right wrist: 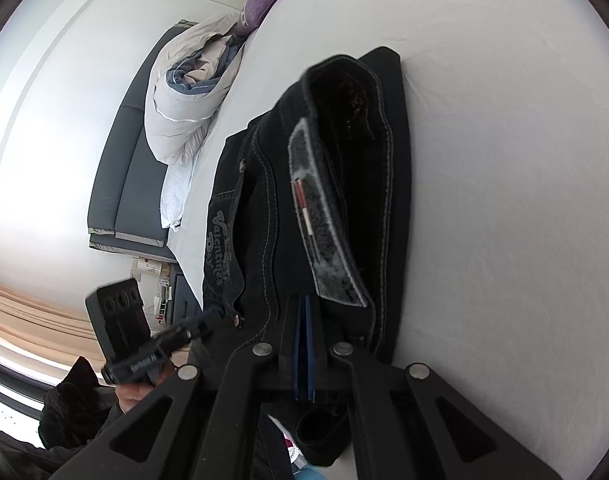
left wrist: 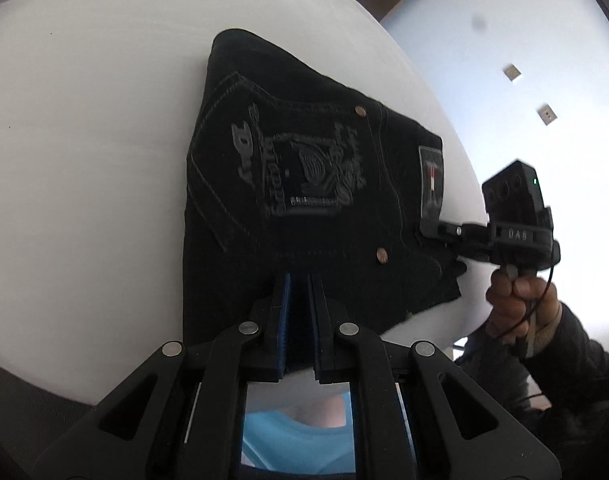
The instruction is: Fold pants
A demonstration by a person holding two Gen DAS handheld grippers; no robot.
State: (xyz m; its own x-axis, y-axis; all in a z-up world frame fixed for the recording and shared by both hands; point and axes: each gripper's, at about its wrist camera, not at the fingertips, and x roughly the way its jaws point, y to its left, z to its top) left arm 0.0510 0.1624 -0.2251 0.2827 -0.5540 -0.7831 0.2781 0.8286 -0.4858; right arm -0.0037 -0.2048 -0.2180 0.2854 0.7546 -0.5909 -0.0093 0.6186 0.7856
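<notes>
My left gripper (left wrist: 299,312) is clamped on the near edge of the black denim pants (left wrist: 304,184), folded on the white bed (left wrist: 84,140); my right gripper (right wrist: 303,344) pinches the waistband end. The long axis runs between both grippers

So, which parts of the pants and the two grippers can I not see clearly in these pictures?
- Left wrist view: the near edge of the black pants is hidden behind the left hand-held gripper.
- Left wrist view: the right hand-held gripper is blurred; its fingertips merge with the dark cloth.
- Right wrist view: the pant legs are not visible; the raised waistband covers them.
</notes>
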